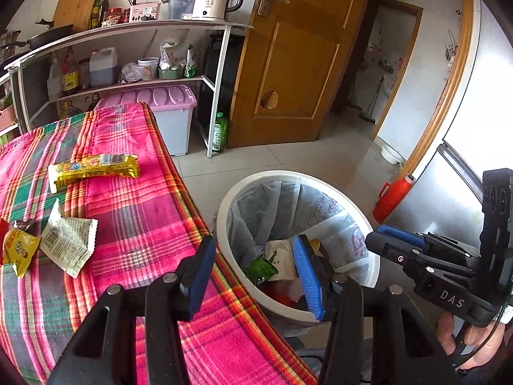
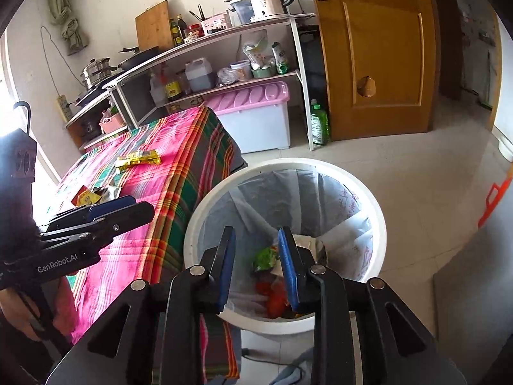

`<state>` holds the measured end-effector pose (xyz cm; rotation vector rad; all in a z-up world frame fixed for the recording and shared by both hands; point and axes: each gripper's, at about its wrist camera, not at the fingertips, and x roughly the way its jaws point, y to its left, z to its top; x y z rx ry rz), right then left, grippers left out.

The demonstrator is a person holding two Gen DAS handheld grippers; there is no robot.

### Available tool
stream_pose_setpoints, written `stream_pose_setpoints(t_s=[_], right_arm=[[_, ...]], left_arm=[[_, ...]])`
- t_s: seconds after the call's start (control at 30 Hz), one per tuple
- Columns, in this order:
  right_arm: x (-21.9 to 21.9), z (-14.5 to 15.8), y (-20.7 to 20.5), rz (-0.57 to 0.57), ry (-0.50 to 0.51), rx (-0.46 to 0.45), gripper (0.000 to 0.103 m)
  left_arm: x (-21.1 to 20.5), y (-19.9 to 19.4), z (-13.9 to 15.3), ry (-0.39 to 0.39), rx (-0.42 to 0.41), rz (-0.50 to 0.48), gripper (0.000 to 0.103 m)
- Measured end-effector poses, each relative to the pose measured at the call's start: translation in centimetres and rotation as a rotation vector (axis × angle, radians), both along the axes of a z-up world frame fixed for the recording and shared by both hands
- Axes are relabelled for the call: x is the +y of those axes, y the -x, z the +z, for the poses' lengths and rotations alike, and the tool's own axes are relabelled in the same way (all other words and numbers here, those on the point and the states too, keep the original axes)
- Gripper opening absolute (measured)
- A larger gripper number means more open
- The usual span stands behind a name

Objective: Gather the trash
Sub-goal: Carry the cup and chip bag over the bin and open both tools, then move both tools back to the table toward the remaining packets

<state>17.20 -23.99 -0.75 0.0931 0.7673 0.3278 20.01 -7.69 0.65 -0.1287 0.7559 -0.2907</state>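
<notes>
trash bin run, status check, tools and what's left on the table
Both tools open, empty: right tool over the bin, left tool at table edge. Yellow wrapper and white packet still on the tablecloth. Nothing in the way.

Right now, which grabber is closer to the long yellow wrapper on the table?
Left. The left gripper hovers at the table's edge, a stretch from the yellow wrapper; the right gripper hangs open over the trash bin, farther off.
</notes>
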Motion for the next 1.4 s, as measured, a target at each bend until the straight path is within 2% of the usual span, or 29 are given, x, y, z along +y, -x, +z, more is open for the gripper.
stream_pose_setpoints(t_s=[0.57,1.1,1.4], right_arm=[[5.8,1.8,1.9,0.128,-0.005,-0.037,0.028],[11.8,2.5,2.8,0.26,0.01,-0.085,0.028],[14.9,2.2,1.8,0.318,0.028,-0.059,0.028]], left_arm=[[7.9,5.1,1.2,-0.012,-0.071,0.164,0.053],[14.7,8.5,0.3,0.011,-0.07,0.32,0.052],[17.6,8.7,-0.1,-0.004,-0.063,0.389,0.053]])
